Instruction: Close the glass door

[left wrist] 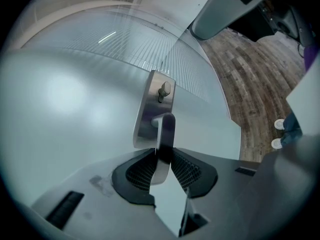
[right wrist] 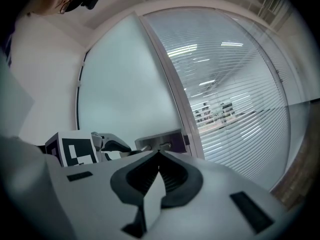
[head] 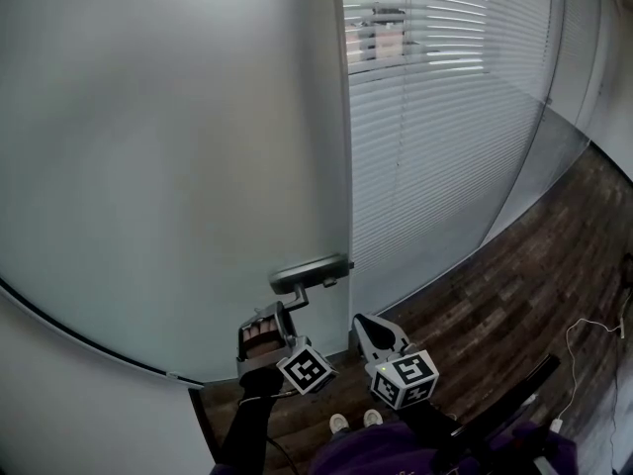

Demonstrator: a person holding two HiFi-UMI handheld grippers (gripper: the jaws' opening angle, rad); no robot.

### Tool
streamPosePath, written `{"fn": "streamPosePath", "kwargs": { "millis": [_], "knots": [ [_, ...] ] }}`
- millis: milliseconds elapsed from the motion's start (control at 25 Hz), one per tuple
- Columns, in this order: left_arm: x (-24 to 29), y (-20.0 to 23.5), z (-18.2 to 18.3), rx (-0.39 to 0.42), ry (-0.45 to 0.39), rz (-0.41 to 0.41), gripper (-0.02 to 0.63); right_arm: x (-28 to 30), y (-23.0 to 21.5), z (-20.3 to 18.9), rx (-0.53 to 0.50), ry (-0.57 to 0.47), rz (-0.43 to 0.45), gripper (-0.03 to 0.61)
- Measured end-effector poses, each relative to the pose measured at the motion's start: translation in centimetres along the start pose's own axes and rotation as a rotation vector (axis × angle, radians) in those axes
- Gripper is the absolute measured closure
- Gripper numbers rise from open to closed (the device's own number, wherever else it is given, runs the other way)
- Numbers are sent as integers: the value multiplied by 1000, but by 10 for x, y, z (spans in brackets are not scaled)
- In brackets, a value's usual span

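The frosted glass door (head: 168, 166) fills the left of the head view, and its free edge runs down the middle. Its metal lever handle (head: 310, 271) sits low on that edge. My left gripper (head: 289, 310) is shut on the lever (left wrist: 165, 134), whose end lies pinched between the black pads below the handle plate (left wrist: 156, 101). My right gripper (head: 368, 332) hovers just right of the left one, below the handle, touching nothing. Its jaws are shut with the tips meeting (right wrist: 159, 155), and the handle plate (right wrist: 161, 141) shows beyond them.
A glass wall with white venetian blinds (head: 435, 127) stands right of the door edge. Dark wooden floor (head: 514, 285) stretches to the right. The person's shoes (head: 354, 422) are below the grippers, and a white cable (head: 591, 332) lies on the floor at the right.
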State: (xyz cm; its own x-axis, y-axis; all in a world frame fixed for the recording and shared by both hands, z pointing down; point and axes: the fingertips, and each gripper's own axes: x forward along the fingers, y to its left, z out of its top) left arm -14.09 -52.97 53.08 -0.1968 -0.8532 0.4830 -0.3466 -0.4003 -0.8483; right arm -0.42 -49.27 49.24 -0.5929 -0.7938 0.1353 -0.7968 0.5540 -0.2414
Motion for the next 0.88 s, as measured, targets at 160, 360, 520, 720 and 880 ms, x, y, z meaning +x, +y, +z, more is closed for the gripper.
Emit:
{"fn": "streamPosePath", "kwargs": {
  "millis": [160, 360, 520, 720, 880],
  "knots": [
    [6, 3, 1, -2, -6, 2, 515, 2, -2, 2, -7, -3, -15, 581],
    [13, 7, 3, -13, -15, -5, 515, 7, -3, 5, -6, -14, -21, 581],
    [17, 14, 2, -5, -14, 8, 516, 8, -4, 6, -6, -17, -26, 581],
    [24, 27, 3, 5, -11, 43, 515, 12, -6, 9, -10, -26, -33, 581],
    [34, 20, 3, -21, -10, 5, 515, 13, -9, 9, -9, -27, -39, 581]
  ]
}}
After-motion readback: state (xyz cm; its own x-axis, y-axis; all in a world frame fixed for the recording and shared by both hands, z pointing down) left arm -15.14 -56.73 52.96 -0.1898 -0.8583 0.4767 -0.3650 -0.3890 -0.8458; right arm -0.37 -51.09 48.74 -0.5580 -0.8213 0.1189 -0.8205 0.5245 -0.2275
